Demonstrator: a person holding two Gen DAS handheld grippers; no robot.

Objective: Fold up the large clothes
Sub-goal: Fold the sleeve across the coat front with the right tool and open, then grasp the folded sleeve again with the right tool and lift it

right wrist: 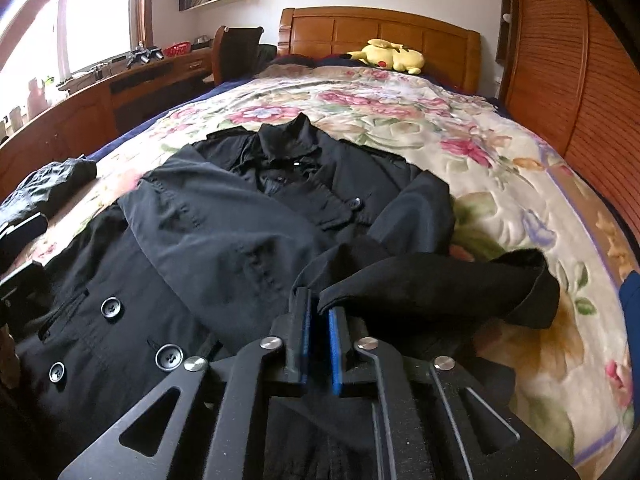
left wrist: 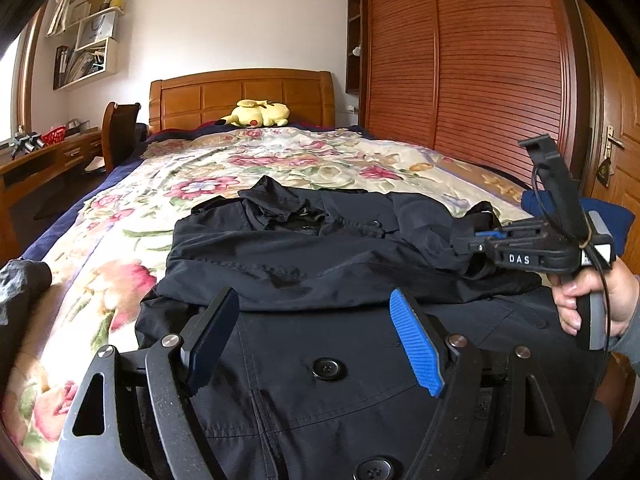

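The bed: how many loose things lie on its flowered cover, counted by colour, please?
Black: 2, the coat and a crumpled bundle
Yellow: 1, the plush toy
Blue: 1, a blue thing at the right edge, mostly cut off
Total: 4

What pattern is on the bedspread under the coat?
A floral print, pink and red blooms on cream bedspread; clearest in the right wrist view.

Daylight enters through the window [right wrist: 80,20] at left, which is overexposed. Illumination is soft and even; shadows are faint. Fisheye distortion bends all edges, with dark vignetting in the corners. Focus is acceptable throughout, with slight peripheral softness.
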